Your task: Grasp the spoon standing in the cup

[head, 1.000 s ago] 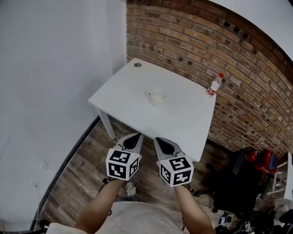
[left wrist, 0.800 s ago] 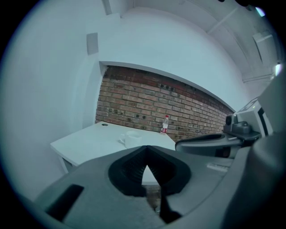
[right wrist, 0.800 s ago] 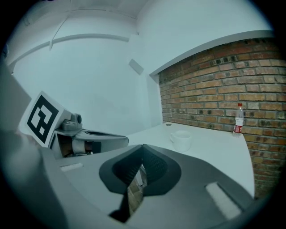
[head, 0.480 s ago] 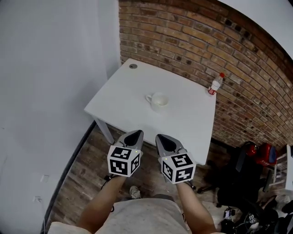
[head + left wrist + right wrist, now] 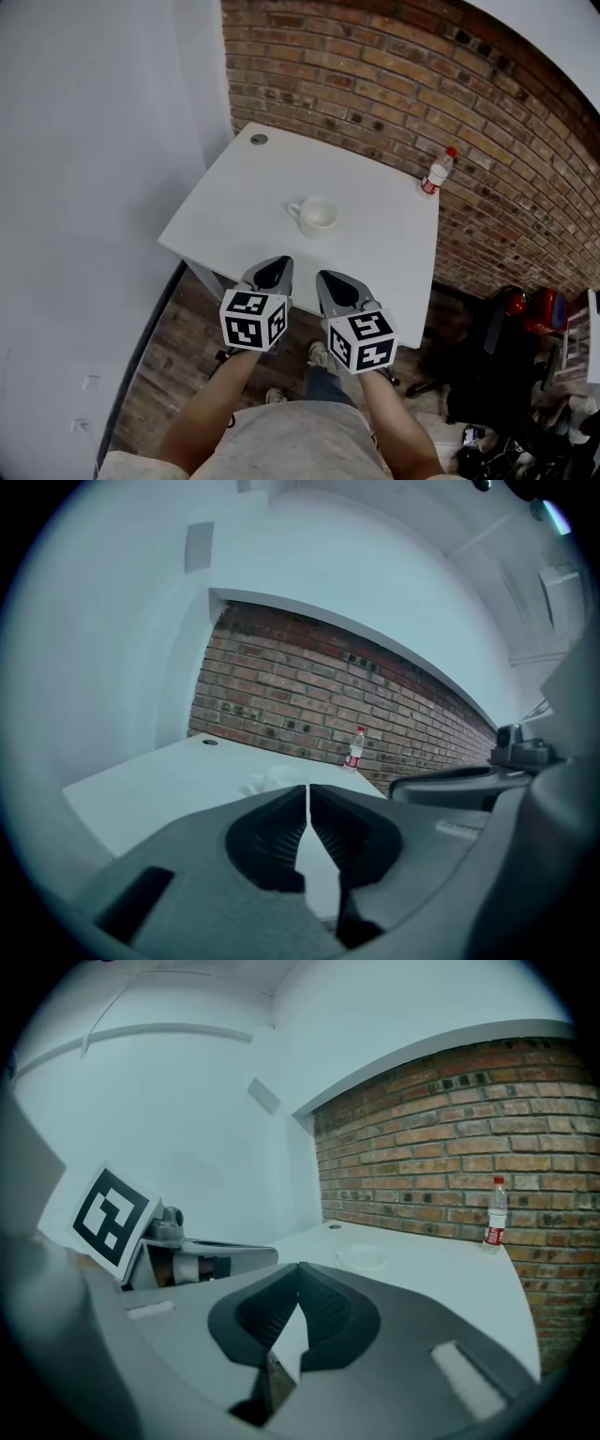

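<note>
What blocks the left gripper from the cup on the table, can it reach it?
Probably yes. Only bare table lies between the left gripper, short of the near edge, and the cup. Its jaws are opening with nothing between them; the bottle stands far aside.

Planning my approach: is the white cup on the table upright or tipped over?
Upright: the cup stands on the table, round mouth facing up. Its contents cannot be told.

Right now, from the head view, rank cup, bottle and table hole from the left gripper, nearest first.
Left gripper, fingers opening, empty:
1. cup, mid-table, ahead.
2. table hole, far left corner.
3. bottle, far right edge.
</note>
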The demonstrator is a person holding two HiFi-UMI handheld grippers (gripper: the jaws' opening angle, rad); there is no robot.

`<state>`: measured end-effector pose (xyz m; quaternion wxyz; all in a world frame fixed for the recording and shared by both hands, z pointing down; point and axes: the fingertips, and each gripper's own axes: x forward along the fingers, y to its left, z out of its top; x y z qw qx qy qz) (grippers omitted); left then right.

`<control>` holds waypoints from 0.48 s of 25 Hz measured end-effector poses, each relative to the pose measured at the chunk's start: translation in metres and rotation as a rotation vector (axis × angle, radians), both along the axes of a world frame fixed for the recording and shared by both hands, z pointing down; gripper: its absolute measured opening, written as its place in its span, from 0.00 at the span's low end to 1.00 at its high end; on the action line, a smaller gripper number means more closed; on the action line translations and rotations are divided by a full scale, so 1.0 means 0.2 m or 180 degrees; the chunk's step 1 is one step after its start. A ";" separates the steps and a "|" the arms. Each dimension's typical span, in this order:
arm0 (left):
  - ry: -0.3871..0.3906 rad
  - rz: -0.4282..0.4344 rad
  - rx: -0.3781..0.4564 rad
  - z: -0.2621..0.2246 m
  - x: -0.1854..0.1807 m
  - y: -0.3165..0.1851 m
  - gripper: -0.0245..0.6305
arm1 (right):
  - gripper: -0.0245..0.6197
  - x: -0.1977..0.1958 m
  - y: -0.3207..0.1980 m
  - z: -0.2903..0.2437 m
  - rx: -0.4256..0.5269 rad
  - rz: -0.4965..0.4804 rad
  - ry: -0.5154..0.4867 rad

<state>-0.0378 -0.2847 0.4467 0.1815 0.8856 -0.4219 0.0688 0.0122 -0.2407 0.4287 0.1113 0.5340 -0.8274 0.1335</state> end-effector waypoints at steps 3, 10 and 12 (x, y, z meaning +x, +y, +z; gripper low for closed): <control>0.0024 -0.0041 -0.0015 0.03 0.06 -0.12 0.07 | 0.05 0.06 -0.11 0.01 0.0021 -0.0035 0.0022; 0.0017 -0.0208 -0.0132 0.12 0.17 -0.40 0.12 | 0.05 0.18 -0.39 0.03 -0.0011 -0.0138 -0.0011; 0.0019 -0.0256 -0.0168 0.15 0.19 -0.48 0.13 | 0.05 0.21 -0.47 0.04 -0.0043 -0.0165 -0.0012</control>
